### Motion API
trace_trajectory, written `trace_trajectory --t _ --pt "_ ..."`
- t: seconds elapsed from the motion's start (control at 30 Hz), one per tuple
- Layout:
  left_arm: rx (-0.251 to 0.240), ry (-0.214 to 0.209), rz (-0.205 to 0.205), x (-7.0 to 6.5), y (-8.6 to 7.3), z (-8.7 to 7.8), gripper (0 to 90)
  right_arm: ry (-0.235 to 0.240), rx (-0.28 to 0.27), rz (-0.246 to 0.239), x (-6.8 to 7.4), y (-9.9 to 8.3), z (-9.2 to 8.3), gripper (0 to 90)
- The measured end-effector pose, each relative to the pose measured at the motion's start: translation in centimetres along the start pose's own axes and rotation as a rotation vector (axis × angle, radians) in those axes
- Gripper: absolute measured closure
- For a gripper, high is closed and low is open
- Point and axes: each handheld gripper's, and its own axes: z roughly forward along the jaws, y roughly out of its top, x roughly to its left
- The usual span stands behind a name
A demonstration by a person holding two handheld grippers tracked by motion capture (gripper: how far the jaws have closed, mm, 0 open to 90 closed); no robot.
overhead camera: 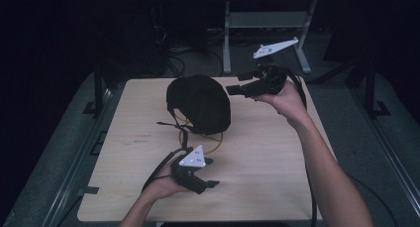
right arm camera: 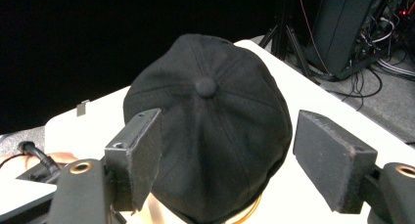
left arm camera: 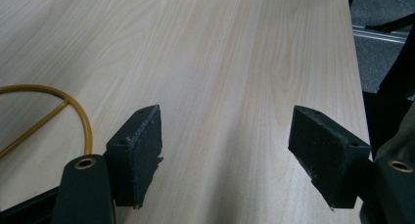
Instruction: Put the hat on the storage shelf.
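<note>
On the pale wooden table (overhead camera: 277,177), my right gripper (overhead camera: 236,84), jaws wide and empty, nears the black fabric cap (overhead camera: 200,103) from three o'clock; I could topple its yellow wire stand (overhead camera: 218,142).

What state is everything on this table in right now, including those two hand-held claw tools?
Black fabric cap: crown up, resting on the stand.
Yellow wire ring stand: flat on the table, under the cap.
Left gripper: open, empty, over bare wood.
Right gripper: open, empty, aimed at the cap.

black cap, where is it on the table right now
In the high view the black cap sits at the table's far middle, over a yellow wire stand, just left of the right gripper.
</note>
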Motion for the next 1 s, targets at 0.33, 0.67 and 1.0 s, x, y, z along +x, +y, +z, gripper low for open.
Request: trace_trajectory --t 0.33,0.67,1.0 --pt "-0.006 0.004 -0.005 0.1 -0.1 0.1 27.9 -0.008 0.002 0.013 -0.4 -1.6 -1.0 25.8" --pt "-0.008 0.009 -0.003 0.1 -0.1 0.2 27.0 -0.01 -0.005 0.032 -0.7 -3.1 -1.9 24.7" --pt "-0.002 0.017 -0.002 0.0 -0.1 0.2 26.4 -0.022 -0.007 0.046 -1.0 -5.0 -3.0 24.2"
